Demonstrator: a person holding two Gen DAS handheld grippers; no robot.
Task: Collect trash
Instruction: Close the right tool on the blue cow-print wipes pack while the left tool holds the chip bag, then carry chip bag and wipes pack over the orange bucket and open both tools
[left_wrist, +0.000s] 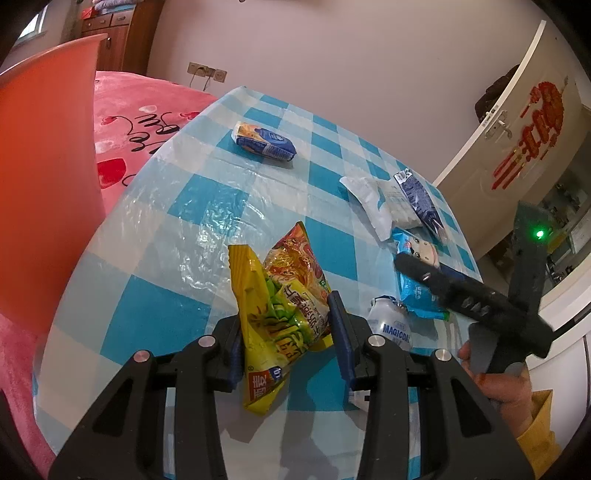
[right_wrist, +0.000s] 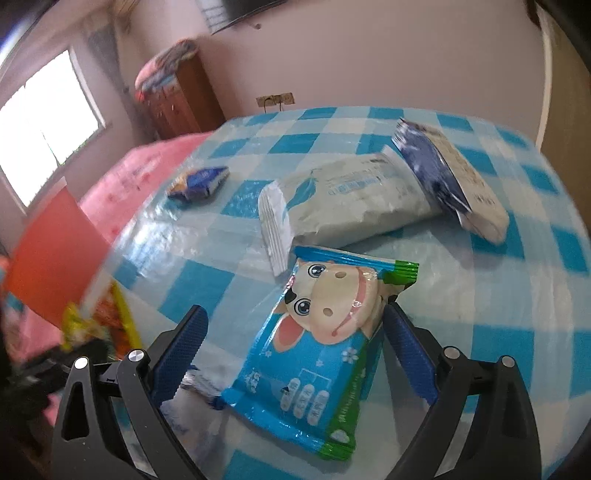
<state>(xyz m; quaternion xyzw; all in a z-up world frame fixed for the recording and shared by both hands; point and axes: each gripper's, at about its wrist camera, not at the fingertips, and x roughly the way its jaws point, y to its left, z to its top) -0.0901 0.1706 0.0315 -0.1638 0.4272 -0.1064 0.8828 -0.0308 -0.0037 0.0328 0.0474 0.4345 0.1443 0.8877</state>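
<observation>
Left wrist view: low over the desk (left_wrist: 177, 236), facing along it toward the far wall and door, close.
Right wrist view: closer still to the desk (right_wrist: 480, 295), facing the window and cabinet.
Shared: the checkered desk and the cow wrapper (left_wrist: 413, 266) (right_wrist: 314, 350).

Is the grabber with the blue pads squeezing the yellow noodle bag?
Touching. In the left wrist view the left gripper has the yellow noodle bag pinched between its blue pads, crumpled and lifted off the checked tablecloth.
</observation>
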